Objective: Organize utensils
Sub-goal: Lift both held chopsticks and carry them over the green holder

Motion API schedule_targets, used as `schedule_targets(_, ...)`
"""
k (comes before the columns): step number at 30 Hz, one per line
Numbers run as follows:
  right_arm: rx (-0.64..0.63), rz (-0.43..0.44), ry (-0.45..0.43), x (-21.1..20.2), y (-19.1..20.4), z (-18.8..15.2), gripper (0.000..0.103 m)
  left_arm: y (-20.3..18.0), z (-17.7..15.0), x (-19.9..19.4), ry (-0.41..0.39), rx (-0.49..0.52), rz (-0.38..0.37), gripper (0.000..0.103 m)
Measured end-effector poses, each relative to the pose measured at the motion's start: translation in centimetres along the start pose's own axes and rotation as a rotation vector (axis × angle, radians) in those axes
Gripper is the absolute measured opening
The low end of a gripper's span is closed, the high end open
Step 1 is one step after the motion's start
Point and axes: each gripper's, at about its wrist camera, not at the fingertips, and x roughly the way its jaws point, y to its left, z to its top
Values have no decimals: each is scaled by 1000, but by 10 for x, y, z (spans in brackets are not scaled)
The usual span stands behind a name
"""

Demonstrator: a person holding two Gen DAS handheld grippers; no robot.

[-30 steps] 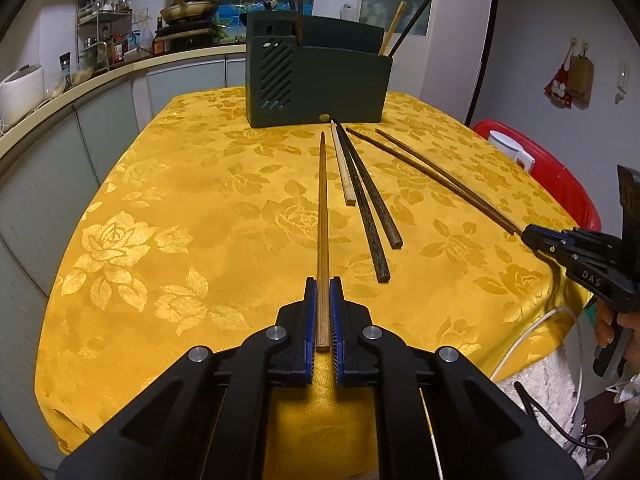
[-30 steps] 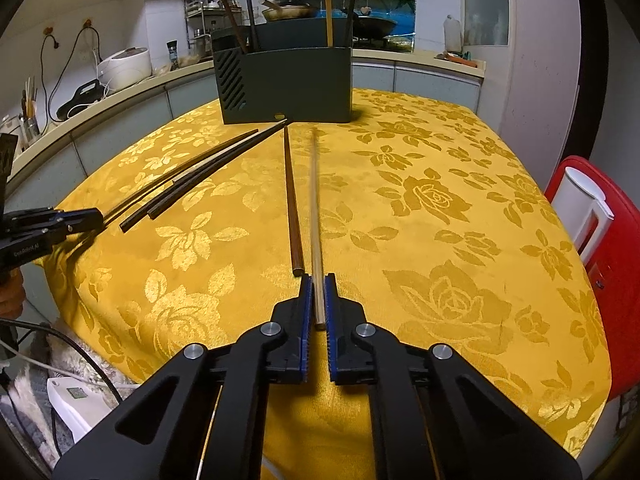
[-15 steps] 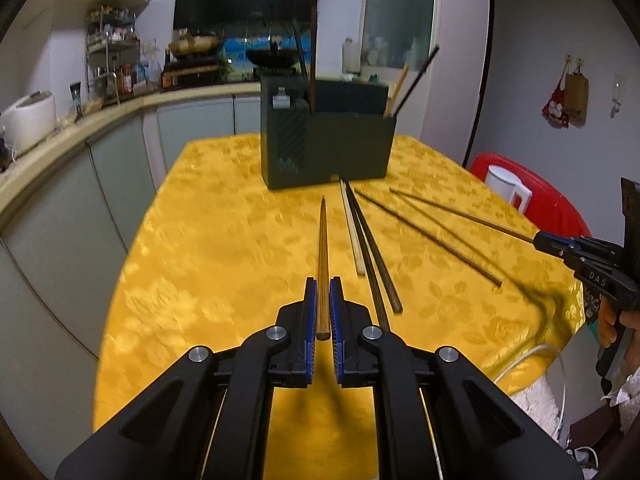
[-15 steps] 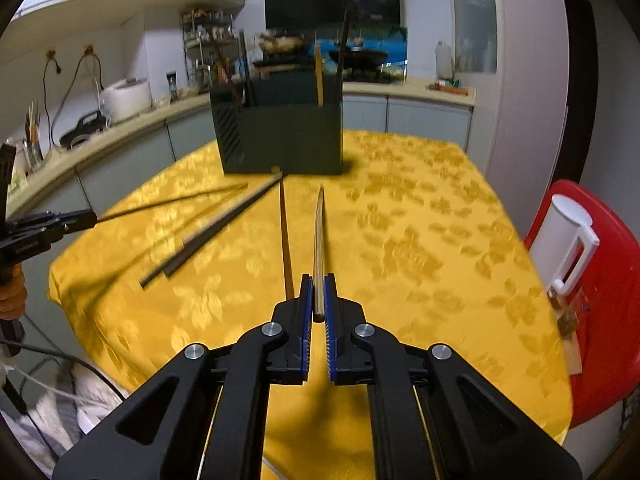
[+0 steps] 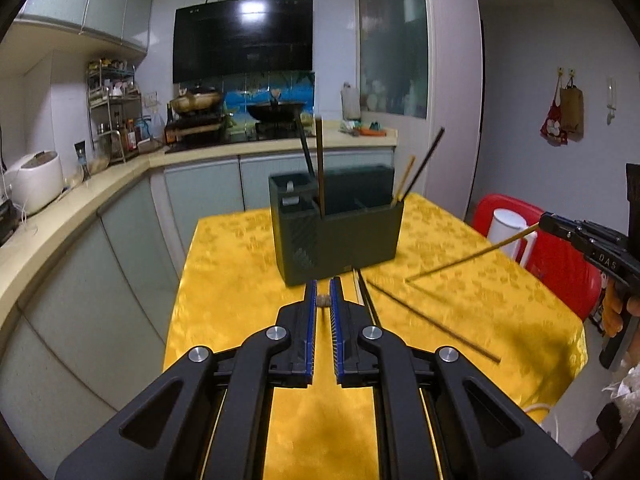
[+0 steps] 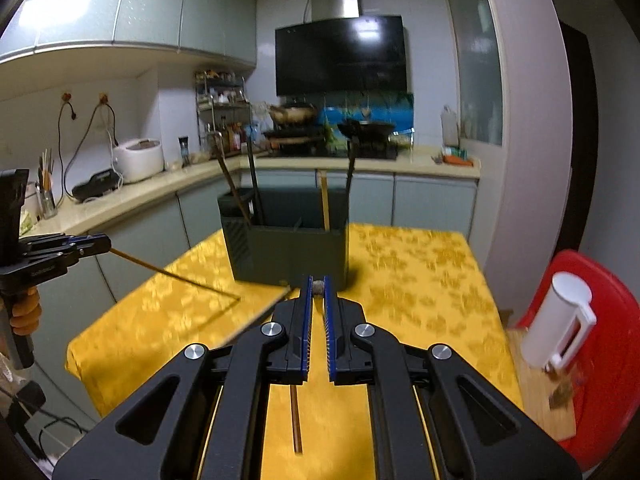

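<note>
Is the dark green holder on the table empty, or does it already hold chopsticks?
Not empty. Several chopsticks stand in the holder, poking above its rim.

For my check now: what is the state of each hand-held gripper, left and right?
Left hand-held gripper: shut on a wooden chopstick.
Right hand-held gripper: shut on a light chopstick.

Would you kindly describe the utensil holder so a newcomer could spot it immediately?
Find the table with the yellow floral tablecloth. Toward its far end stands the utensil holder, a dark green rectangular box with chopsticks poking up from its compartments, the only upright thing on the cloth.
</note>
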Motion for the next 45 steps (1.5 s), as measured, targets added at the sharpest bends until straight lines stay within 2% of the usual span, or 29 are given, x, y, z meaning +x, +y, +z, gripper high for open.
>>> schedule_targets(5, -12, 21, -27, 10, 2, 21, 7, 2, 30, 4, -32, 12, -10, 6)
schedule_targets(11, -9, 32, -31, 24, -1, 38, 7, 3, 50, 16, -34, 23, -20, 6)
schedule_targets(27, -11, 33, 17, 46, -2, 68, 7, 10, 77, 40, 1, 26, -44, 6)
schedule_targets(34, -17, 49, 5, 48, -2, 90, 7, 10, 101, 49, 24, 40, -78, 6)
schedule_targets(45, -18, 94, -41, 50, 4, 132, 7, -9, 152, 47, -21, 75, -137, 6)
